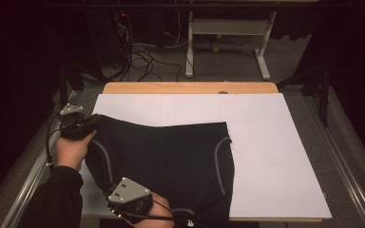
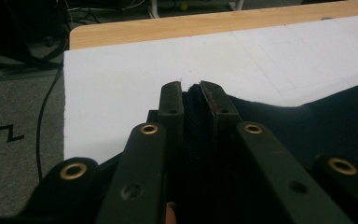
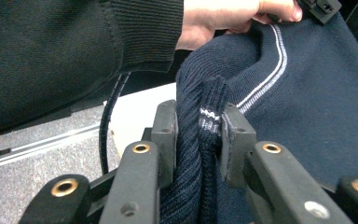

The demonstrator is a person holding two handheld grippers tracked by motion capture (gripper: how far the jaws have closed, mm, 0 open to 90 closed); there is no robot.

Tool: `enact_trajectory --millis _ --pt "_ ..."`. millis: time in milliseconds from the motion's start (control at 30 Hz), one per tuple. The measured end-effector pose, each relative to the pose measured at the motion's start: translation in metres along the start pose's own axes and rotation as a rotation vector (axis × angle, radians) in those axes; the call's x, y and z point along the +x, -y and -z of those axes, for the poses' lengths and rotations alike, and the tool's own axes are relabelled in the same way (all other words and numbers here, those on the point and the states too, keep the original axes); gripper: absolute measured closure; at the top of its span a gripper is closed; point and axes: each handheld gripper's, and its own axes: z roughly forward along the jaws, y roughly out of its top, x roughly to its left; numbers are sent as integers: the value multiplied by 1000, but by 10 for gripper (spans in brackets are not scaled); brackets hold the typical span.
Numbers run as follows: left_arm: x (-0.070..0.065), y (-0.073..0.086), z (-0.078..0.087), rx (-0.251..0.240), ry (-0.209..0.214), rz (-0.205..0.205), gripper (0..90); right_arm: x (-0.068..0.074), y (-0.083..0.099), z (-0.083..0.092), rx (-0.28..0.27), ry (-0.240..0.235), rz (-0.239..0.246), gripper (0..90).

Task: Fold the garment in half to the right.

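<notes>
Pinching the dark knitted garment (image 1: 171, 156), lying at lower left of the desk (image 1: 266, 156), with left gripper (image 1: 83, 124) and right gripper (image 1: 123, 202) both clamped on its edge, apparently readying a fold.

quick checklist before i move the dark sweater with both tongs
1. Left tongs shut on fabric: ok, the sweater sits between the jaws.
2. Right tongs shut on fabric: ok, ribbed edge clamped.
3. Grips on separate edges: ok, far left corner and near left edge.
4. White board free to the right: ok.
5. Grip firmness: cannot tell.
6. Cable away from the jaws: ok.
</notes>
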Motion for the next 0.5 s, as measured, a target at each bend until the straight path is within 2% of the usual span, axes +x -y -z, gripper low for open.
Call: enact_trajectory --millis 167,233,500 --pt "-21 -13 -3 26 26 -45 755 -9 5 19 -23 24 -9 724" --pt "-31 -18 -7 30 37 -49 755 -14 8 28 -34 35 -16 724" --pt "-78 -35 -29 48 79 -88 754 -31 26 64 -62 86 -40 723"
